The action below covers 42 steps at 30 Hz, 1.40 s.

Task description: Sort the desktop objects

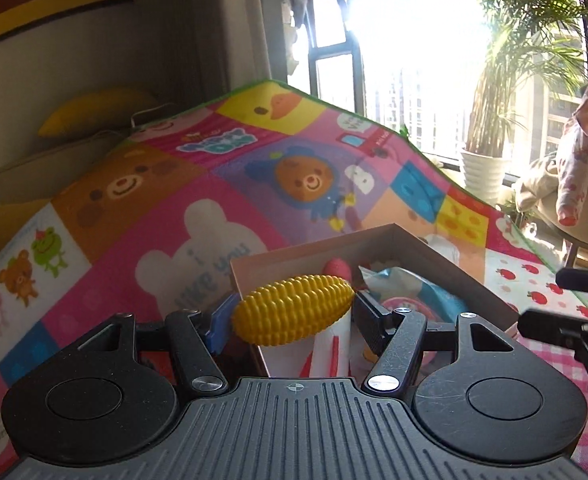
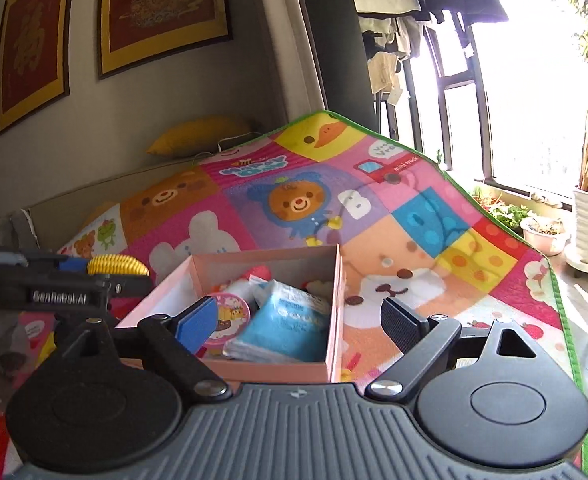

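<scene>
The left gripper (image 1: 294, 312) is clamped on a yellow toy corn cob (image 1: 294, 309), held crosswise above the near left corner of an open pink box (image 1: 318, 246). The right wrist view catches only the cob's end, behind the left gripper's black frame.

The right gripper (image 2: 302, 320) stands with its jaws wide apart and nothing between them, straddling the box's near right corner – its left pad inside the box, its right pad outside.

Inside the box lie a blue-and-white packet (image 2: 289, 322) and a round pink tin (image 2: 229, 314), partly hidden by the blue pad. A red item (image 1: 336, 269) at the back is too covered to name.

The box sits on a cartoon-patterned play mat (image 2: 414, 216) – its near edge is cut off by the gripper bodies. Window glare washes out much of the background.
</scene>
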Available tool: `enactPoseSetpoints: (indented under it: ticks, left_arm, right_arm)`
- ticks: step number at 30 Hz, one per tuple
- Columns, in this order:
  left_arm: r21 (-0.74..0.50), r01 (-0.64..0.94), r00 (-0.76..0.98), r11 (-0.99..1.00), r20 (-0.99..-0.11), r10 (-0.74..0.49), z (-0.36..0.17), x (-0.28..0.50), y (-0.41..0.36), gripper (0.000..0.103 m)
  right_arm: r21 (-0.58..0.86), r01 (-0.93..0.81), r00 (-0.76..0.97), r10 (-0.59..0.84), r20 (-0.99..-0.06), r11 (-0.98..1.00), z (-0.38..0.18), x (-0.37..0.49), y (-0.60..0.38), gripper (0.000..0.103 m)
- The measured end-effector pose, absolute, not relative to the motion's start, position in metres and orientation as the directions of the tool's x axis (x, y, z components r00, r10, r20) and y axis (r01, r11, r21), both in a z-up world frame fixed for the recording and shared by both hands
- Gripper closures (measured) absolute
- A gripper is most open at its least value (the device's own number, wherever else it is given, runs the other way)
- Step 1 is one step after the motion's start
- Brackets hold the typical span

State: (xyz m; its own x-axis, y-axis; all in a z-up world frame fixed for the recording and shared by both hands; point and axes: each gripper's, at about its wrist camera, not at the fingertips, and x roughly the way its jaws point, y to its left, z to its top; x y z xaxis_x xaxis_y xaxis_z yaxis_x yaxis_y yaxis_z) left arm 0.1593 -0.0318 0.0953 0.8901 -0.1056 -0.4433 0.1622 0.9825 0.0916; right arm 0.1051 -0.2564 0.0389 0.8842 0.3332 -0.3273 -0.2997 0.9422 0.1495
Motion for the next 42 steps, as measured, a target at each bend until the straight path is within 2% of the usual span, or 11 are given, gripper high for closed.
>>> enactPoseSetpoints:
  ticks: [2, 5, 8, 13, 22, 30, 31, 35, 37, 39, 42]
  left_arm:
    - [0.085, 0.151, 0.904, 0.985, -0.414, -0.103, 0.102, 0.174, -0.034, 0.034]
    - [0.081, 0.116, 0.925, 0.990, -0.373, -0.078, 0.110, 0.198, -0.035, 0.004]
    - [0.066, 0.099, 0.903, 0.993, -0.426, -0.062, 0.105, 0.204, -0.027, 0.005]
    - [0.090, 0.051, 0.897, 0.995, -0.443, -0.007, 0.078, 0.145, -0.004, 0.002]
    - [0.053, -0.121, 0.819, 0.991, -0.559, 0.130, 0.027, 0.065, 0.049, 0.000]
    - [0.007, -0.245, 0.787, 0.970, -0.582, 0.203, 0.022, 0.031, 0.091, 0.000]
    - [0.004, -0.243, 0.786, 0.970, -0.585, 0.199, 0.020, 0.027, 0.093, 0.000]
    - [-0.083, -0.231, 0.816, 0.970, -0.560, 0.146, 0.020, 0.015, 0.103, 0.000]
    - [-0.097, -0.221, 0.824, 0.970, -0.550, 0.132, 0.020, 0.014, 0.103, 0.000]
    - [-0.107, -0.204, 0.834, 0.973, -0.540, 0.115, 0.020, 0.014, 0.102, 0.000]
    - [-0.137, -0.187, 0.846, 0.973, -0.526, 0.089, 0.019, 0.011, 0.104, 0.000]
  right_arm:
    - [0.138, -0.297, 0.883, 0.327, -0.337, 0.945, 0.029, 0.100, -0.258, 0.011]
    - [0.158, -0.293, 0.874, 0.331, -0.355, 0.943, 0.019, 0.101, -0.259, 0.010]
    - [0.154, -0.283, 0.875, 0.321, -0.364, 0.947, 0.014, 0.101, -0.257, 0.009]
    - [0.124, -0.286, 0.888, 0.311, -0.340, 0.950, 0.011, 0.092, -0.256, 0.001]
    - [0.057, -0.329, 0.862, 0.325, -0.390, 0.942, 0.013, 0.087, -0.233, 0.000]
    - [-0.093, -0.518, 0.814, 0.456, -0.360, 0.850, 0.071, 0.076, -0.160, 0.000]
    - [-0.094, -0.548, 0.791, 0.479, -0.381, 0.831, 0.081, 0.082, -0.145, 0.007]
    - [-0.064, -0.632, 0.672, 0.505, -0.543, 0.772, 0.110, 0.124, -0.077, 0.070]
    - [-0.058, -0.653, 0.613, 0.482, -0.625, 0.755, 0.117, 0.154, -0.041, 0.078]
    - [-0.114, -0.628, 0.600, 0.386, -0.701, 0.770, 0.113, 0.187, -0.002, 0.080]
    - [-0.198, -0.574, 0.573, 0.216, -0.791, 0.795, 0.086, 0.233, 0.040, 0.092]
